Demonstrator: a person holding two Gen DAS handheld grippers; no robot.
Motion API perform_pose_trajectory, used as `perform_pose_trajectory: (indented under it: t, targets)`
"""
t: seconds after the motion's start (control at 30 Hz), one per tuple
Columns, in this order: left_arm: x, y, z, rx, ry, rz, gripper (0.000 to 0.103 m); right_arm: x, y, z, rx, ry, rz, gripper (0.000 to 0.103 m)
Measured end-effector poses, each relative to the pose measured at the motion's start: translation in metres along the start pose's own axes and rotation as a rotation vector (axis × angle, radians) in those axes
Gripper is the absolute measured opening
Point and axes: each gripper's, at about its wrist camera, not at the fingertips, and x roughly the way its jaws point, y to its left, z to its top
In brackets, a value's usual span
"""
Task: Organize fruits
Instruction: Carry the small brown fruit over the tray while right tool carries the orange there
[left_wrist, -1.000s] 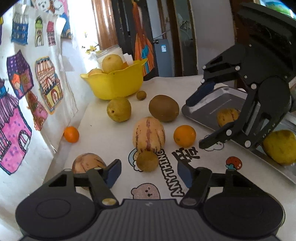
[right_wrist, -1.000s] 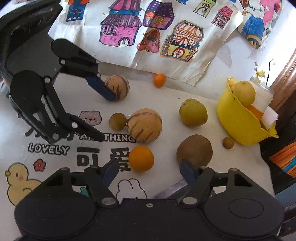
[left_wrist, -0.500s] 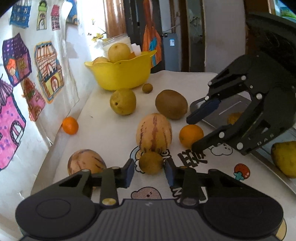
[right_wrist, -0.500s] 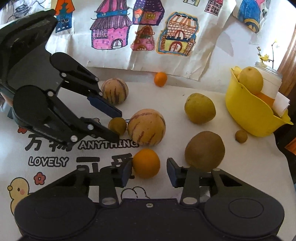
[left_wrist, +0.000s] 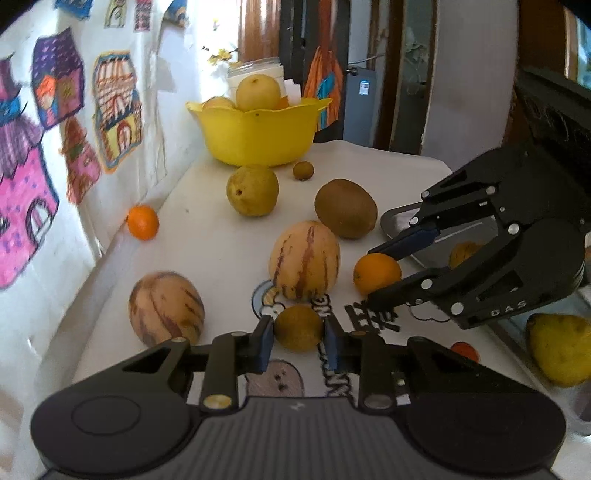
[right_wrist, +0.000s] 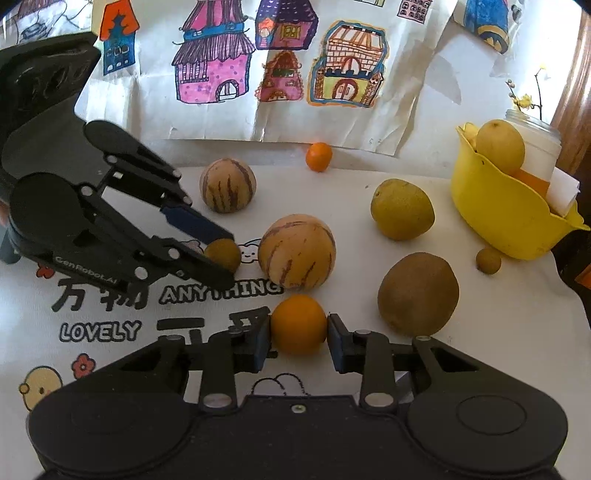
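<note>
Now two fruits are clamped at once on the white printed tablecloth (right_wrist: 498, 332): the left gripper (left_wrist: 298, 345), whose jaws have just been closing, is pressed onto a small round brownish-green fruit (left_wrist: 298, 327), and the right gripper (right_wrist: 299, 341), likewise just closed, is pinched onto a small round orange (right_wrist: 299, 324). Both fruits are gripped only near the pad tips, so either could be squeezed out and rolled away on lifting, a risk judged from their round, smooth shape. The striped tan melon-like fruit (left_wrist: 304, 260) lies just beside both catches and could be knocked when they are raised; the two grippers are also held near each other, so a collision could be caused by a careless swing. A yellow scalloped plastic bowl (left_wrist: 258, 138) and a grey metal tray (left_wrist: 397, 221) are seen as likely destinations. "ANYTHING" and "LOVELY" can be read on the cloth beside Chinese characters, "CenRobot.AI" on the left gripper's side, and "DAS" on the right one's.
</note>
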Motion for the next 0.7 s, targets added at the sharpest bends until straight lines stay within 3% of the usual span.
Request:
perform_pose_trajectory:
  t: [0.47,0.7]
  targets:
    - [-0.058,-0.026,0.0,-0.084,-0.06,0.034,0.032,-0.076,0.022,-0.006,0.031,-0.107,-0.032,0.035]
    - [-0.087,-0.056,-0.011,-0.138,-0.131,0.062,0.032,-0.12,0.03,-0.031,0.126,-0.174,-0.064,0.035]
